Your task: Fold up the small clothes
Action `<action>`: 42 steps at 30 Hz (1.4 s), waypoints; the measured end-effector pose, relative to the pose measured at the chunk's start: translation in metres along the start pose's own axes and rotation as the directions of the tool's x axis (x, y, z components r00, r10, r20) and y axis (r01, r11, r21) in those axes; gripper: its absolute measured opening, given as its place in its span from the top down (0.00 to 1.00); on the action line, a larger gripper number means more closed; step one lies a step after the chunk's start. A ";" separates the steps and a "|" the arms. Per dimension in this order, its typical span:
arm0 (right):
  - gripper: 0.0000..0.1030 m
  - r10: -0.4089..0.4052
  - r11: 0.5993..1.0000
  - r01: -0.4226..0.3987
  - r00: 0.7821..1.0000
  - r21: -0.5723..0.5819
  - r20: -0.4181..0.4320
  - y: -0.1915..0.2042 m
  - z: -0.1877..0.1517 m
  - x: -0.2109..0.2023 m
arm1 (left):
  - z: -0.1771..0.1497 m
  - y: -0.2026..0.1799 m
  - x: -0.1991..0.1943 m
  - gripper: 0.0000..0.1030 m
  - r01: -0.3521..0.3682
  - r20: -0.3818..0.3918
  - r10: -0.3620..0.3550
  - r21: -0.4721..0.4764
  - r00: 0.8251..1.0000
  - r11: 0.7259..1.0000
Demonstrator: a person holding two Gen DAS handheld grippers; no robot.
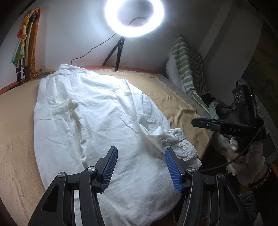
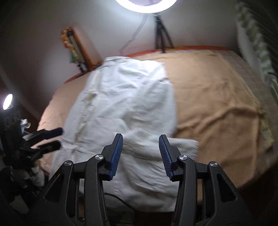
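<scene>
- One white shirt point(image 1: 104, 113) lies spread flat on the tan bedspread point(image 1: 173, 97), collar end toward the wall, one sleeve folded across the body, its cuff point(image 1: 175, 139) near the bed's right edge.
- Left gripper point(image 1: 141, 166) hovers over the shirt's near hem, jaws parted about halfway, nothing between the blue pads point(image 1: 109, 170).
- Right gripper point(image 2: 140, 156) sits above the folded sleeve, jaws moderately apart, empty; that view is motion-blurred.
- Gloved hand point(image 1: 243, 156) carries the right gripper off the bed's right side.
- Ring light point(image 1: 134, 15) on a small tripod point(image 1: 118, 52) stands at the far edge by the wall.
- Striped pillow point(image 1: 187, 66) leans upright at the right.
- No bins or baskets visible; dark clothes point(image 1: 217, 106) are heaped loose below the pillow.
</scene>
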State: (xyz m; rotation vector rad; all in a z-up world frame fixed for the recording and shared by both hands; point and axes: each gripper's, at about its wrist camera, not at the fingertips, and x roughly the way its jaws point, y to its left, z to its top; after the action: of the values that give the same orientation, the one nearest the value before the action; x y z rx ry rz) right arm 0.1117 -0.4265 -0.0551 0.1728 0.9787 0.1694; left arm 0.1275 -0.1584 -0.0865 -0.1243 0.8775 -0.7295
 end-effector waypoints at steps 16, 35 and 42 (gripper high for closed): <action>0.86 -0.140 0.989 0.145 0.979 0.024 -0.147 -0.054 -0.030 0.062 | -0.004 -0.001 0.019 0.46 -0.022 -0.024 0.021 -0.012 0.999 1.000; 0.95 -0.020 0.868 0.100 0.986 -0.487 0.168 0.124 -0.080 -0.037 | 0.013 0.039 0.004 0.48 0.026 0.027 -0.021 -0.206 0.999 0.978; 0.60 0.192 0.879 -0.166 0.981 -0.447 0.014 0.110 -0.096 -0.044 | -0.013 0.042 0.005 0.47 0.117 -0.027 -0.130 -0.286 0.991 0.951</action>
State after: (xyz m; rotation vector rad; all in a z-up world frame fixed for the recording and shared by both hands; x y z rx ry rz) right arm -0.0002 -0.3221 -0.0476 -0.1535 0.8412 0.5513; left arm 0.1423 -0.1272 -0.1139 -0.4228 1.0226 -0.7211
